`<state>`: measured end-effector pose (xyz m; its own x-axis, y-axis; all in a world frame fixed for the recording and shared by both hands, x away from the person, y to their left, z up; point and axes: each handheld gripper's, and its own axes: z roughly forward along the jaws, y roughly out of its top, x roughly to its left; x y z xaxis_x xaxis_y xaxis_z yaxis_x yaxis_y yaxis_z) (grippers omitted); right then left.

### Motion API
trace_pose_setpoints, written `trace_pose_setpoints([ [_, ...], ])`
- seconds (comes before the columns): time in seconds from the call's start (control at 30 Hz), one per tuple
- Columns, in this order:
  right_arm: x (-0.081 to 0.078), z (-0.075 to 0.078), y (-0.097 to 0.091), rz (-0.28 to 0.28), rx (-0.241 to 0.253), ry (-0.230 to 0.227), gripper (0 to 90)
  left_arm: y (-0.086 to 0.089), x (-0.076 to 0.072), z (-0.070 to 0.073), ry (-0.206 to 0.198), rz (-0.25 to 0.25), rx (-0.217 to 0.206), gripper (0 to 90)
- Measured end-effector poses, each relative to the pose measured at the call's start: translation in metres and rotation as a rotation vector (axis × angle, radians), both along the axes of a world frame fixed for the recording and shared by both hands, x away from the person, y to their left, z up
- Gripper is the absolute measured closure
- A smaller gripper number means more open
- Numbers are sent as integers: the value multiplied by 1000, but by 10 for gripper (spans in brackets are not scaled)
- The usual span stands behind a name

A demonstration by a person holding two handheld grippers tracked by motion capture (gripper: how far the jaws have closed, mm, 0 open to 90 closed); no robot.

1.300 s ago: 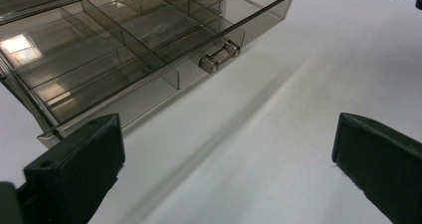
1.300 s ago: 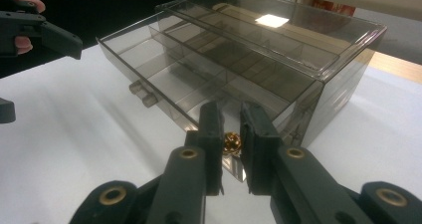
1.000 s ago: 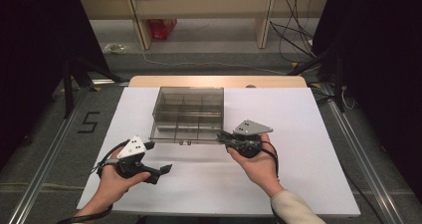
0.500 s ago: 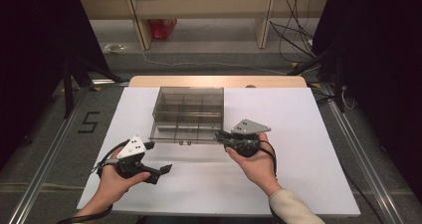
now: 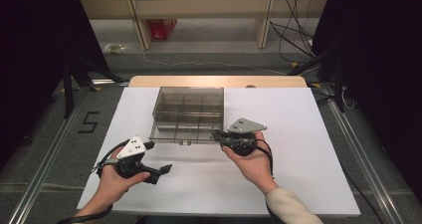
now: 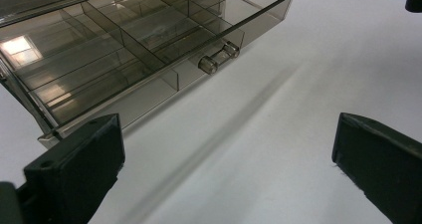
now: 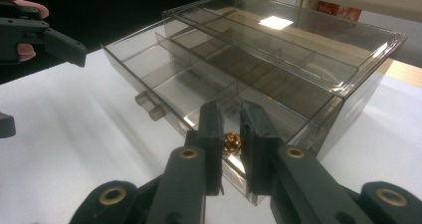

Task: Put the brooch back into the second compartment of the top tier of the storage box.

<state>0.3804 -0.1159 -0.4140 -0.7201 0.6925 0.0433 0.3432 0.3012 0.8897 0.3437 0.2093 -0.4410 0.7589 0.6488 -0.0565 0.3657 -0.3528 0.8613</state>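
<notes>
Right gripper (image 7: 230, 134), lower centre of its own view: jaws nearly together, clamped on a small golden bead (image 7: 231, 142) above the near corner of the pulled-out drawer (image 7: 164, 84). Left gripper (image 6: 226, 174): jaws wide apart, nothing between, hovering over white table (image 6: 278, 114) at lower left of the high view. Smoky plastic organizer box (image 5: 188, 109) at frame centre, round drawer knob (image 6: 218, 57) facing front.

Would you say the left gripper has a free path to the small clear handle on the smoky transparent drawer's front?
Probably yes: the left gripper is open, and bare white table lies between it and the handle.
</notes>
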Motion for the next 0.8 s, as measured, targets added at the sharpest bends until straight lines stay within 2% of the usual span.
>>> trace_pose_setpoints([
  [0.8,5,-2,9,10,-1,2,807,0,0,0,1,-2,-1,0],
])
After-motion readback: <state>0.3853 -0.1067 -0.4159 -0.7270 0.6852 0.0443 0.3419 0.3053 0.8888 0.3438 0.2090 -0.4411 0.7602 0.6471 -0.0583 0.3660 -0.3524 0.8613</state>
